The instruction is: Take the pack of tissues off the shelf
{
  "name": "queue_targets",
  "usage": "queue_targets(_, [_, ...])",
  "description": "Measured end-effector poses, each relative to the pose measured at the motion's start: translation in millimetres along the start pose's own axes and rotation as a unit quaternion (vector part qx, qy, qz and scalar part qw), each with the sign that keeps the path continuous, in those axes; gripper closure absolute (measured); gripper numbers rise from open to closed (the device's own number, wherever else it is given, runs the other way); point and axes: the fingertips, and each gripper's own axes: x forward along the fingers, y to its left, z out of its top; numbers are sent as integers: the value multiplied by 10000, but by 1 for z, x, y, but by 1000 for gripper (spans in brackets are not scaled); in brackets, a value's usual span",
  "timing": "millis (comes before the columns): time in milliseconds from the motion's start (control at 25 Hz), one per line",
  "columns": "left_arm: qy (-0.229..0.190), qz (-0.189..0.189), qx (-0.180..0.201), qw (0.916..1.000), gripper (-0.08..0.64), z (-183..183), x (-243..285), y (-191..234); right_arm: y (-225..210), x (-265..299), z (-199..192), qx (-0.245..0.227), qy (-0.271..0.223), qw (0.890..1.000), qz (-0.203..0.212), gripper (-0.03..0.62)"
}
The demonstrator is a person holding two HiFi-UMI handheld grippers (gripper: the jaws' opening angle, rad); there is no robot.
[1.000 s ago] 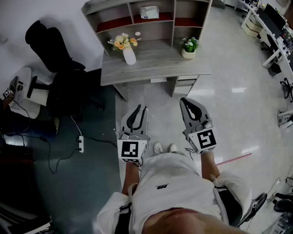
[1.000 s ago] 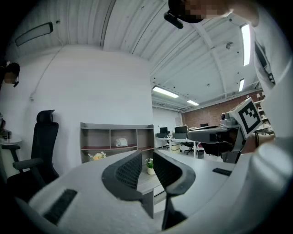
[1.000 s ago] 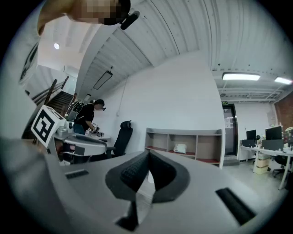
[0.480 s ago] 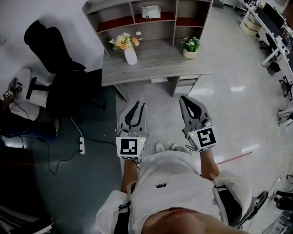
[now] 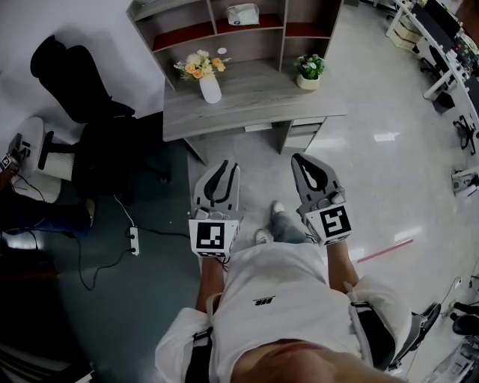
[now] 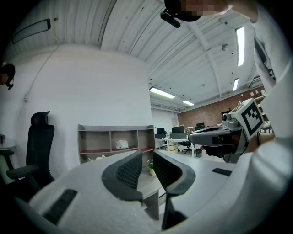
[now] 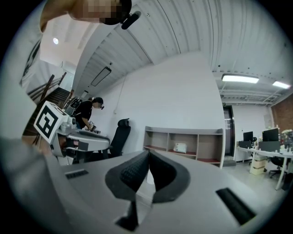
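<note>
The shelf (image 5: 179,36) is standing well ahead of both fingertips; the left gripper (image 5: 229,169) is holding its fingers apart, empty; the right gripper (image 5: 301,160) is pressing its fingers together on nothing; the pack of tissues (image 5: 243,13) is sitting in the shelf's middle compartment, far beyond the fingers

The person's foot (image 5: 278,207) has stepped forward toward the shelf (image 5: 179,36).

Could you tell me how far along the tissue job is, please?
Nothing is done yet: the pack of tissues sits in the middle compartment of the shelf. Neither gripper holds anything: the left gripper is open, the right gripper shut, both short of the desk. Left: approach, grasp, lift it off.
</note>
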Motion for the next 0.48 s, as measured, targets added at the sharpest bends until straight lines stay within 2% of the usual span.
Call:
queue_targets(240, [-5, -24, 1, 10000, 469, -3, 18, 11, -6, 17, -4, 0, 45, 10000, -3, 566])
queue_targets(360, [-12, -11, -1, 10000, 469, -2, 31, 17, -20, 26, -11, -3, 211, 9997, -119, 566])
queue_targets(480, [9, -14, 9, 10000, 469, -3, 46, 23, -30, 40, -11, 19, 155, 9998, -90, 566])
